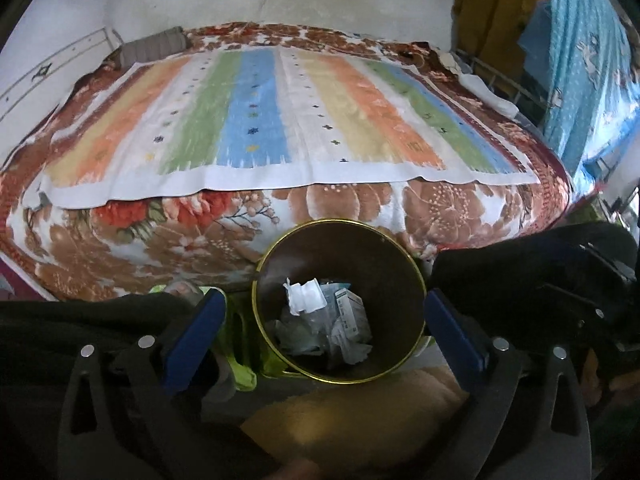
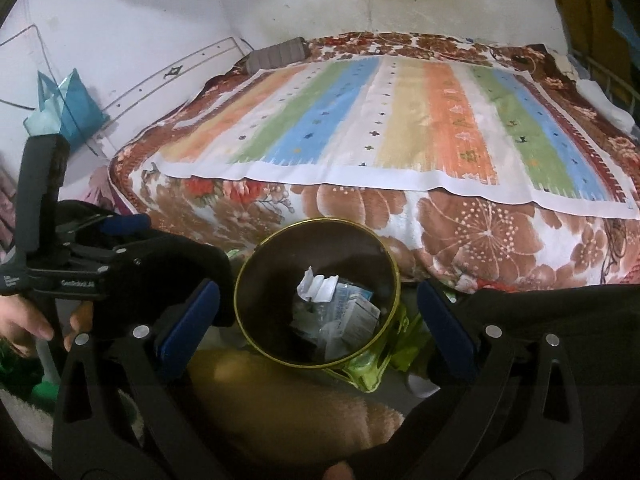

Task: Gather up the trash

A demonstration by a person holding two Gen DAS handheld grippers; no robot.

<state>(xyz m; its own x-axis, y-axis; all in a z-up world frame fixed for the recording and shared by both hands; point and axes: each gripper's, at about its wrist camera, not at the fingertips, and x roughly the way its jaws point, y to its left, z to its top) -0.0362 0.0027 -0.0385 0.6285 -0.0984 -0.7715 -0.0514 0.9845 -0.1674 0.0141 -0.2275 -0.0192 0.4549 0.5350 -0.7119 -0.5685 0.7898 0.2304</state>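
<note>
A round dark bin with a gold rim (image 1: 262, 276) stands at the foot of the bed and also shows in the right wrist view (image 2: 240, 280). It holds crumpled paper and small cartons (image 1: 324, 320) (image 2: 336, 312). My left gripper (image 1: 325, 332) is open and empty, its blue pads either side of the bin, above it. My right gripper (image 2: 318, 320) is open and empty too, over the same bin. The left gripper's body (image 2: 80, 264) shows at the left of the right wrist view, held by a hand.
A bed with a striped cloth (image 1: 260, 120) over a floral blanket (image 1: 120, 248) fills the view beyond the bin. A green object (image 2: 372, 368) lies beside the bin on the floor. Blue fabric (image 1: 592, 80) hangs at the right. A teal bag (image 2: 68, 100) hangs on the left wall.
</note>
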